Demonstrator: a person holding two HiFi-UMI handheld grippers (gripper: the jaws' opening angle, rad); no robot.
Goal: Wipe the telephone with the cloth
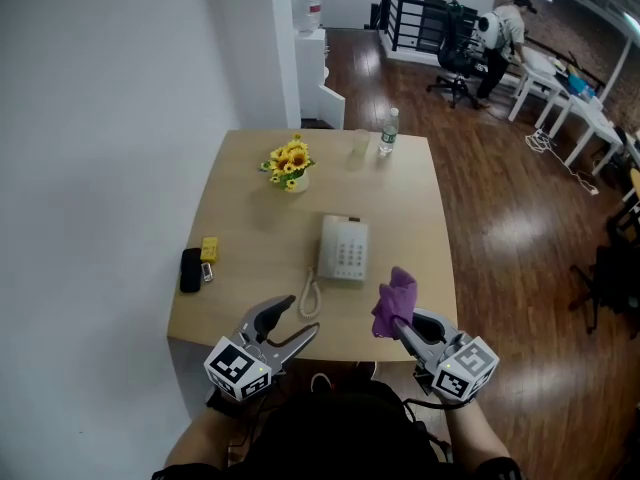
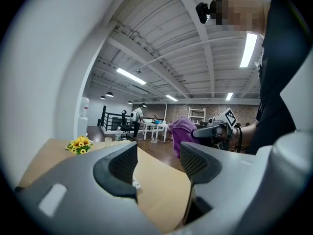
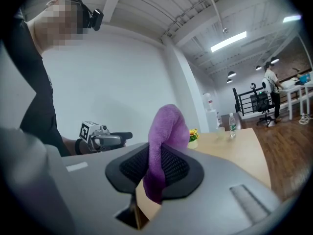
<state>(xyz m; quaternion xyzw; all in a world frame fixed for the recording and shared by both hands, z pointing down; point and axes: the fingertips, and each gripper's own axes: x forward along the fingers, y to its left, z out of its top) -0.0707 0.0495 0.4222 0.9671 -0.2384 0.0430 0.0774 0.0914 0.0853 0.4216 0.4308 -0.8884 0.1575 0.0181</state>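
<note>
A white telephone [image 1: 343,248] lies in the middle of the wooden table [image 1: 420,218], its coiled cord [image 1: 308,295] trailing toward the near edge. My right gripper [image 1: 400,320] is shut on a purple cloth [image 1: 394,300], which stands up above the jaws near the table's front right edge; the cloth [image 3: 165,146] hangs between the pads in the right gripper view. My left gripper [image 1: 296,320] hovers open over the front edge, left of the cord, with nothing between its fingers. In the left gripper view the cloth [image 2: 182,130] shows across the gap.
A pot of yellow flowers [image 1: 289,164], a cup [image 1: 360,144] and a water bottle [image 1: 388,132] stand at the table's far side. A black case [image 1: 190,269] and a yellow block [image 1: 209,248] lie at the left. A person [image 1: 502,38] works at desks far behind.
</note>
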